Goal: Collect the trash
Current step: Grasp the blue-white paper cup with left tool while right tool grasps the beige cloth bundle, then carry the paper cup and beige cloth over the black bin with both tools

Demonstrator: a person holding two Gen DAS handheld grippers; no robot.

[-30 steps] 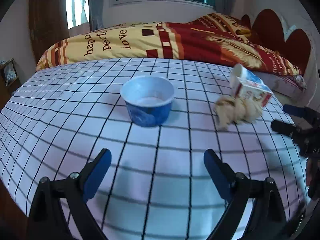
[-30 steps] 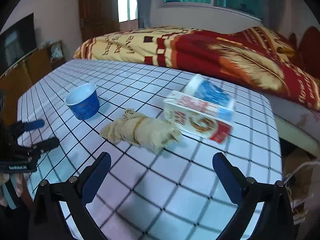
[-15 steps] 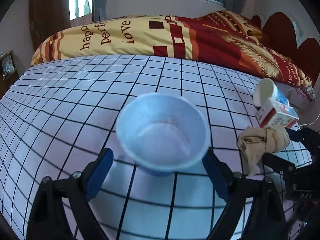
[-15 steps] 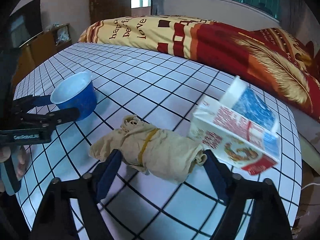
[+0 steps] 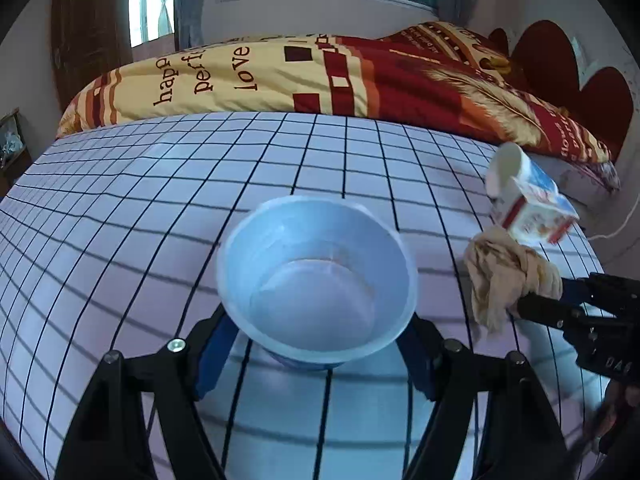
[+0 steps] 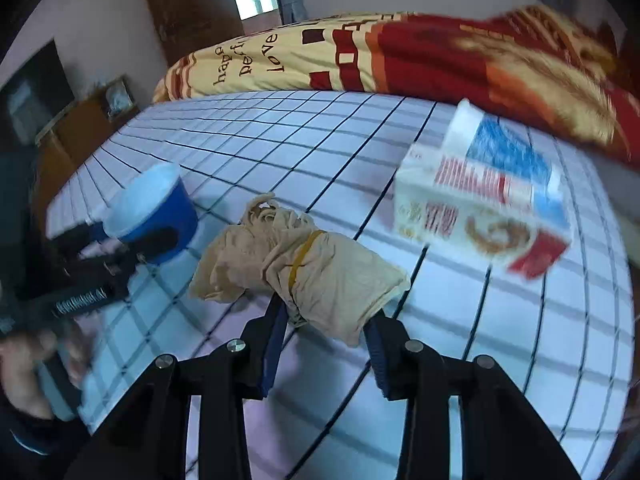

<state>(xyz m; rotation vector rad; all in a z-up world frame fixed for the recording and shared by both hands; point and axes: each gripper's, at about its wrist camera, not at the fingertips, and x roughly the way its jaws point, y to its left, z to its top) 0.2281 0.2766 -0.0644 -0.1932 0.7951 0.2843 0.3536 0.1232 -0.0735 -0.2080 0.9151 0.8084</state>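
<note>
A blue paper cup [image 5: 316,280] with a white inside stands on the checked tablecloth [image 5: 160,184]. My left gripper [image 5: 314,340] is closing, with the cup between its jaws and both pads tucked under the rim against the cup wall. The right wrist view shows that same cup [image 6: 156,208] in the left gripper [image 6: 132,236]. A beige cloth bundle [image 6: 312,264] tied with a yellow rubber band lies in the middle of the table. My right gripper [image 6: 326,316] is closing on it, pads touching both sides. In the left wrist view, the bundle [image 5: 504,276] sits between the right gripper's [image 5: 548,294] fingers.
A red, white and blue carton [image 6: 480,200] lies on its side just beyond the bundle, near the table's right edge. A bed with a yellow and red quilt [image 5: 320,72] runs behind the table. A person's hand [image 6: 24,360] holds the left gripper.
Both grippers moved forward and narrowed. The left one went from short of the cup to around it. The right one went from short of the bundle to clamped on it.
</note>
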